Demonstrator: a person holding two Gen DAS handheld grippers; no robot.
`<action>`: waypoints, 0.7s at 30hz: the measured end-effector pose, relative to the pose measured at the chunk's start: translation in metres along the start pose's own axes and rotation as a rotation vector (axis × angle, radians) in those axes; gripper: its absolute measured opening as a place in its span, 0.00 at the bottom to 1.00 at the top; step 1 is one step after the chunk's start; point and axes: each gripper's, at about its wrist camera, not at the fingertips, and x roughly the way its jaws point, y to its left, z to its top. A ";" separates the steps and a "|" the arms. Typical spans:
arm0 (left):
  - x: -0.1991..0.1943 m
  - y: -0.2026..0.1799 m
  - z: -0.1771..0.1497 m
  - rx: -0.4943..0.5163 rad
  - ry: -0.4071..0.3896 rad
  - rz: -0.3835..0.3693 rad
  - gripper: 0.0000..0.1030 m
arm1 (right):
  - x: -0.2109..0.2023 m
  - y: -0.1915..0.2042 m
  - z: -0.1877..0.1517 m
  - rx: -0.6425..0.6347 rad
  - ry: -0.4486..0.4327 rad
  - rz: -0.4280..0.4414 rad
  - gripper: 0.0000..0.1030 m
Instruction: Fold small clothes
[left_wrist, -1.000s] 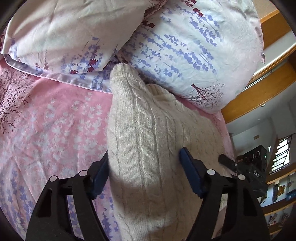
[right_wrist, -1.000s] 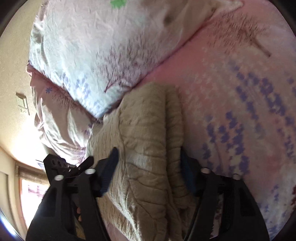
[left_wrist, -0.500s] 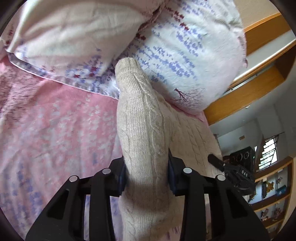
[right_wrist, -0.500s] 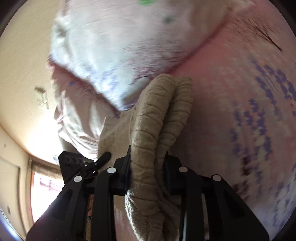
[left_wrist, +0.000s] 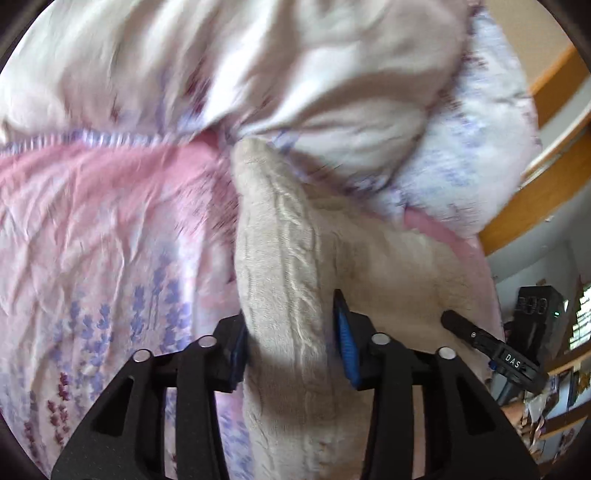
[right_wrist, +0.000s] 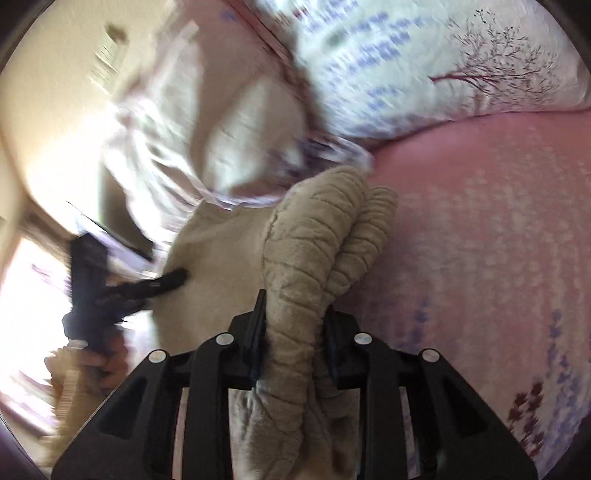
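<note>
A cream cable-knit sweater (left_wrist: 280, 258) lies on a pink floral bedsheet (left_wrist: 110, 221), its far end against the pillows. My left gripper (left_wrist: 290, 343) is shut on a bunched fold of the sweater. My right gripper (right_wrist: 295, 343) is shut on another thick ribbed fold of the same sweater (right_wrist: 314, 236). Each gripper shows in the other's view: the right one at the right edge of the left wrist view (left_wrist: 491, 350), the left one at the left of the right wrist view (right_wrist: 122, 291).
Floral pillows (left_wrist: 258, 74) crowd the head of the bed, right behind the sweater; they also show in the right wrist view (right_wrist: 443, 66). A wooden bed frame (left_wrist: 546, 192) runs along the right. Shelves with clutter (left_wrist: 554, 406) stand beyond the bed.
Both grippers went from open around the sweater to shut on its folds. They have since lifted and swung, and the views have shifted and blurred.
</note>
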 end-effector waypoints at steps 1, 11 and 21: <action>0.001 0.002 -0.002 0.002 -0.015 -0.006 0.49 | 0.000 -0.005 0.000 0.032 0.007 0.021 0.28; -0.045 -0.029 0.000 0.137 -0.209 0.040 0.53 | -0.018 -0.030 0.025 0.216 -0.084 0.097 0.49; -0.017 -0.082 -0.015 0.325 -0.158 0.113 0.71 | 0.001 -0.037 0.027 0.211 -0.122 -0.094 0.07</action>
